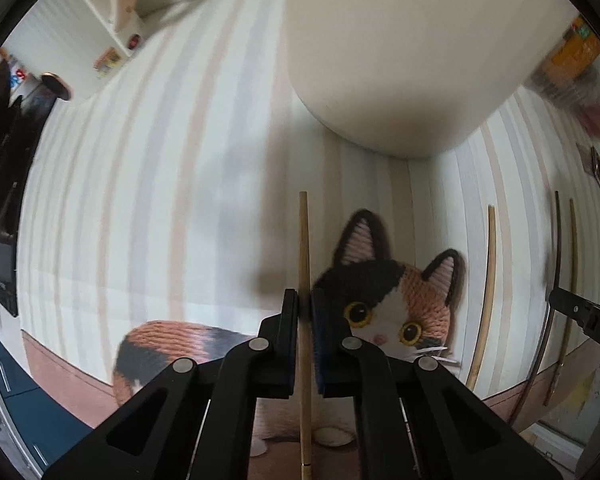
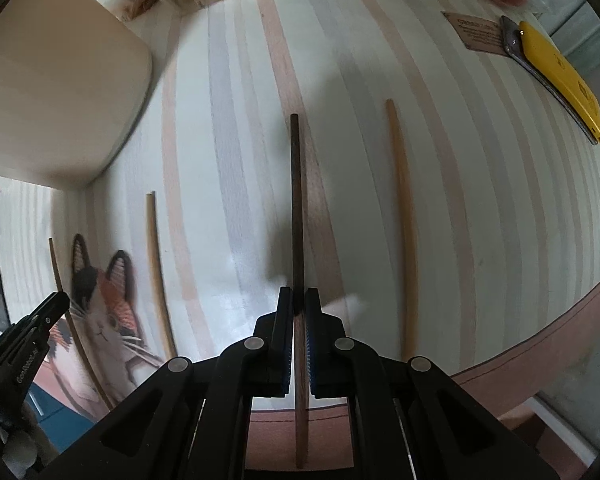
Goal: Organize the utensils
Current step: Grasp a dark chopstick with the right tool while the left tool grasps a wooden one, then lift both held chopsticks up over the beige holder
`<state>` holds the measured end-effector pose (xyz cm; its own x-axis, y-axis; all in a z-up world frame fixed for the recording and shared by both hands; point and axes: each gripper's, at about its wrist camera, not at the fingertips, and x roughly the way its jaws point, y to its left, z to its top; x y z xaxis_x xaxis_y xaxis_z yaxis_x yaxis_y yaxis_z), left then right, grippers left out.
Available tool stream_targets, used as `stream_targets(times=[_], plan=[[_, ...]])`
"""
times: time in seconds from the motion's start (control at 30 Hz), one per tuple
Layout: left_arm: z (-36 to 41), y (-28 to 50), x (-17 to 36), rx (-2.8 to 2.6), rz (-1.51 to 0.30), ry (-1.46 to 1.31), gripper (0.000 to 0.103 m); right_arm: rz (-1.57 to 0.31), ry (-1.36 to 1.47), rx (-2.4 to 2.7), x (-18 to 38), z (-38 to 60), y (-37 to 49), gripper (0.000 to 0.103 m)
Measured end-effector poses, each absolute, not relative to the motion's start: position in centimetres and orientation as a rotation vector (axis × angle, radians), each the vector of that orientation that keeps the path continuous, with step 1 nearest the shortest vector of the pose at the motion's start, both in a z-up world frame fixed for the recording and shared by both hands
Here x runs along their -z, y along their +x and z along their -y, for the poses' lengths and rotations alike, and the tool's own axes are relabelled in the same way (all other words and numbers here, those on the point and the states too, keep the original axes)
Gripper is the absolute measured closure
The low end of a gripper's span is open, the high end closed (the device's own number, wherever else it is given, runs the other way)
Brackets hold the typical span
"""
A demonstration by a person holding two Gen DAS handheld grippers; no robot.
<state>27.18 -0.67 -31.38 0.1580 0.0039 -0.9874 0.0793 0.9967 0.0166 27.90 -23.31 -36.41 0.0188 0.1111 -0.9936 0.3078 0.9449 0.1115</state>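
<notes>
Chopsticks were the utensils in hand, spread over a striped mat (image 2: pixel 460 200) on the surface. Largest item noted: a cream, round-cornered container (image 1: pixel 400 60) standing at the mat's far edge; only its outer wall showed, so whether it is the holder for the sticks could not be told. A cat-shaped knitted coaster (image 1: pixel 392 292) lay near the mat's near edge.

Left hand-held gripper (image 1: pixel 304 308) pointed down, jaws clenched on a light bamboo chopstick (image 1: pixel 304 240), which ran lengthwise between the pads just beside the cat coaster. Right hand-held gripper (image 2: pixel 299 304) likewise pointed down, clenched on a dark wooden chopstick (image 2: pixel 296 200) toward the middle of the mat.

Loose sticks on the mat: a tan one (image 2: pixel 402 220) just to the right of the dark one, and a thin pale one (image 2: pixel 158 272) between the dark stick and the coaster. A yellow flat object (image 2: pixel 560 80) sat at the far right corner of the mat.

Judgement: pick-up step, both grasps made, one stick per gripper; whether either was clear of the mat could not be told. Next move probably calls for carrying each stick level to its like-coloured partner or to the container, keeping the grip firm so the thin sticks do not pivot between the pads.
</notes>
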Motion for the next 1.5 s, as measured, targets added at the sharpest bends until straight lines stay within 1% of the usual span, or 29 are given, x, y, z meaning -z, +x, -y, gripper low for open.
stream_targets(times=[0.47,0.8,0.93,1.1,1.27,1.5], plan=[[-2.0,26.2,20.3,-0.044,-1.114,0.033,0.099,-1.258,0.217,0.085,26.5,21.6,28.2,0.097],[-3.6,27.0,13.5,-0.09,-0.942,-0.016,0.099,-1.042,0.243,0.073,19.3,22.2,29.4,0.098],[-3.9,27.6,10.5,-0.121,-0.87,-0.013,0.099,-0.993,0.238,0.059,16.7,21.9,30.2,0.098],[-3.8,27.8,6.7,-0.127,-0.809,-0.038,0.099,-0.977,0.249,0.012,13.7,21.0,30.7,0.098],[-4.1,27.3,2.4,-0.111,-0.735,-0.102,0.099,-0.933,0.252,-0.046,9.4,20.2,31.0,0.098],[-4.2,27.3,-4.0,-0.031,-0.654,-0.2,0.099,-0.818,0.253,-0.102,2.0,20.0,32.9,0.098]])
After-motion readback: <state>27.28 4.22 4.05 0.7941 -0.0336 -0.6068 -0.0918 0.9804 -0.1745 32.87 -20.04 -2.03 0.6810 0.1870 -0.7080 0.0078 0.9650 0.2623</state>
